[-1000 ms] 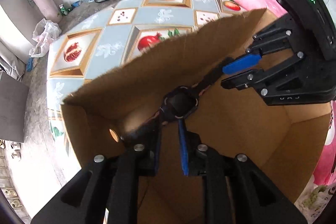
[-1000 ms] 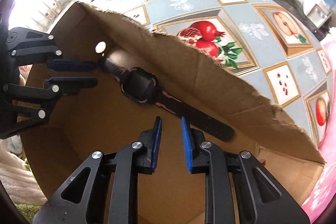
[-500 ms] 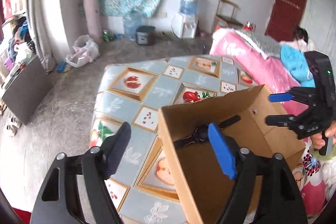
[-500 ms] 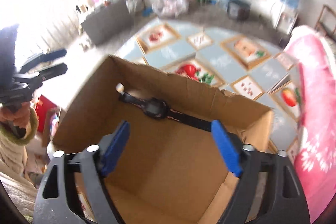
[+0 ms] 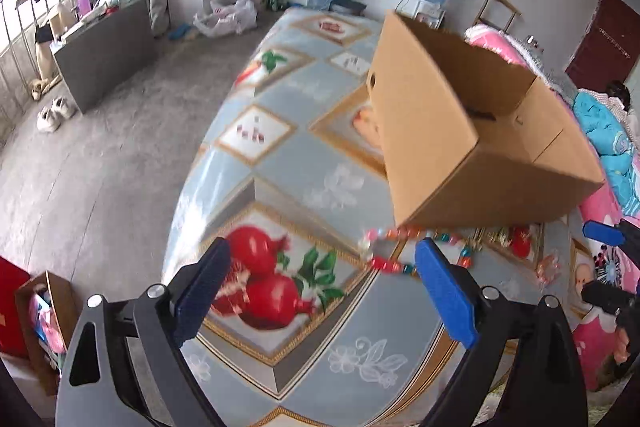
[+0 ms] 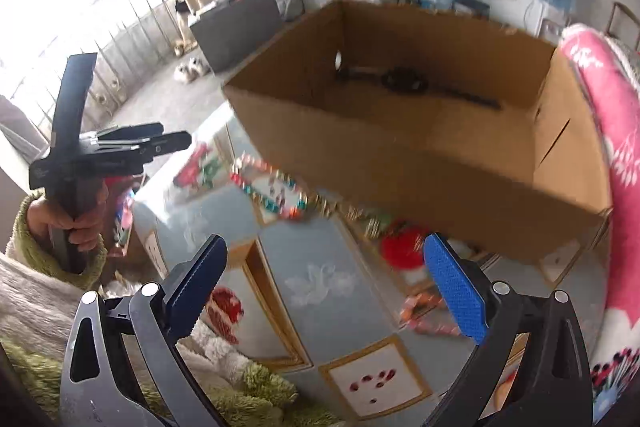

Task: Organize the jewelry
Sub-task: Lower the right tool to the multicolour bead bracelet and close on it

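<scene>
A black wristwatch point(image 6: 404, 81) lies flat inside the open cardboard box point(image 6: 400, 155) on the table; in the left wrist view only a sliver of the watch point(image 5: 482, 114) shows over the box point(image 5: 452, 147) rim. A colourful beaded necklace point(image 5: 396, 247) lies on the cloth in front of the box, and the necklace point(image 6: 272, 191) is blurred in the right wrist view. My left gripper point(image 5: 320, 267) hovers near the necklace, jaws still opening, nothing between them. My right gripper point(image 6: 324, 259) is likewise opening and empty, back from the box. A hand holds the left gripper point(image 6: 176, 134) at the left.
The table point(image 5: 288, 163) wears a grey cloth with fruit prints. A small pink and orange piece point(image 6: 424, 311) lies on it near my right gripper's right finger. A pink blanket point(image 6: 600, 107) borders the right side. A grey cabinet point(image 5: 104, 47) stands on the floor at the left.
Both grippers have let go of the watch, opened wide and drawn back out of the box. The watch stays inside. The necklace and table front have come into view.
</scene>
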Action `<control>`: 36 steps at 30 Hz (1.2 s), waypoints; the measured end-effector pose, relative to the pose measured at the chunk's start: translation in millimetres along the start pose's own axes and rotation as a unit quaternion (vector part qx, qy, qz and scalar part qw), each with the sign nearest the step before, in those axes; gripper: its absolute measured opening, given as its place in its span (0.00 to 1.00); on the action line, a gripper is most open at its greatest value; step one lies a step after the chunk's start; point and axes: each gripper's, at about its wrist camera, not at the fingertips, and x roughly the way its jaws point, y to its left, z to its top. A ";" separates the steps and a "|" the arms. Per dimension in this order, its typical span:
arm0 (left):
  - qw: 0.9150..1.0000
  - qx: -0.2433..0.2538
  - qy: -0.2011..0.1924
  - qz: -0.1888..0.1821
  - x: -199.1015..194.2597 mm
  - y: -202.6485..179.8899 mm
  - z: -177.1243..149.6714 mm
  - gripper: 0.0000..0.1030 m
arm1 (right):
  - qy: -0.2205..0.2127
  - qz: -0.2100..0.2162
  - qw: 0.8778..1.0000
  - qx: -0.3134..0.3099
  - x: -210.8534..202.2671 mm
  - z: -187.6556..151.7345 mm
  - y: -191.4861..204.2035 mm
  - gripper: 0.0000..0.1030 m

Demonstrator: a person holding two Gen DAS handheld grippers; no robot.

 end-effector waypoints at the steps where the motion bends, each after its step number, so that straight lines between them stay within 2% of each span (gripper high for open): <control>1: 1.000 0.001 0.009 0.006 8.9 -2.1 -8.5 0.89 | 0.012 0.001 1.000 -0.006 8.9 -7.2 6.9 0.92; 4: 0.999 0.019 0.026 0.028 26.3 -12.1 -20.8 0.89 | 0.050 -0.019 0.998 -0.020 37.3 -21.0 22.6 0.92; 8: 0.998 0.027 0.034 0.035 35.0 -17.2 -27.3 0.89 | 0.095 -0.019 0.995 -0.026 64.6 -28.8 28.2 0.92; 9: 0.998 0.023 0.038 0.034 37.3 -16.7 -28.0 0.89 | 0.095 -0.027 0.995 -0.030 66.6 -28.9 29.6 0.92; 12: 0.998 0.034 0.033 0.043 37.7 -17.0 -28.0 0.90 | 0.092 -0.048 0.993 -0.050 71.3 -27.2 33.3 0.92; 17: 0.998 0.038 0.040 0.037 41.5 -16.6 -27.8 0.95 | 0.089 -0.070 0.992 -0.060 75.7 -26.8 38.0 0.92; 20: 0.996 0.061 0.042 0.058 42.3 -23.3 -30.3 0.95 | 0.080 -0.071 0.993 -0.053 77.4 -30.6 38.4 0.92; 24: 0.996 0.053 0.047 0.061 41.8 -21.9 -31.0 0.95 | 0.076 -0.076 0.993 -0.046 71.8 -36.8 38.8 0.92; 30: 0.996 0.063 0.030 0.058 40.3 -21.7 -34.0 0.96 | 0.085 -0.067 0.994 -0.023 62.3 -38.5 32.5 0.92; 32: 0.996 0.067 0.026 0.053 40.0 -20.5 -34.7 0.96 | 0.070 -0.054 0.996 -0.012 57.7 -28.2 25.9 0.92; 36: 0.995 0.081 0.028 0.046 38.6 -20.3 -30.4 0.96 | -0.002 -0.024 1.000 0.014 33.7 -10.6 21.3 0.92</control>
